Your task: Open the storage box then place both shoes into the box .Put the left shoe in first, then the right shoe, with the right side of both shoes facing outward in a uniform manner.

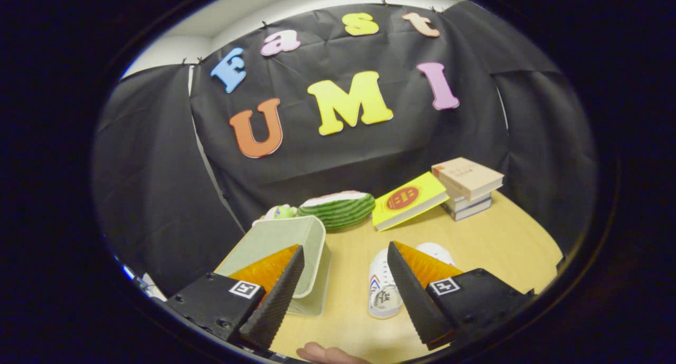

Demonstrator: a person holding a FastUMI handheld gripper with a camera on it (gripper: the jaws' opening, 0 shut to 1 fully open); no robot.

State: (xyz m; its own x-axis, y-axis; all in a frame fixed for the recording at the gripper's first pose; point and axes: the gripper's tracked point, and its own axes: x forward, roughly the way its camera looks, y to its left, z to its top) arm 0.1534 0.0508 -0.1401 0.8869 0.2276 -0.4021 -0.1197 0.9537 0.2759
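I have my hand-held gripper (346,279) held above the tabletop (491,242) with its fingers spread wide and nothing between them but bare wood. The storage box (296,248) sits just under and beyond my left finger, pale green, tilted so that I see a flat face and a rim; I cannot tell from here whether that flat face is a lid still on or the open mouth, so I judge the opening step unsettled. One white shoe (384,285) lies just beside and partly under my right finger, its opening turned toward me; a paler rounded shape behind that finger may be the second shoe, but too much is hidden to say. The first risk is picking the wrong shoe (I cannot tell left from right at this angle), which would break the order the task asks for. The second is that the box is light-looking and near the tabletop's edge on my left; a push on its rim from my left finger could tip it or slide it off. The third is a poor grip: pinching the soft upper could let the shoe twist, so its right side ends up facing inward. Beyond, a watermelon toy (338,208), a yellow book (409,200) and a stack of books (467,187) are well apart from my path.
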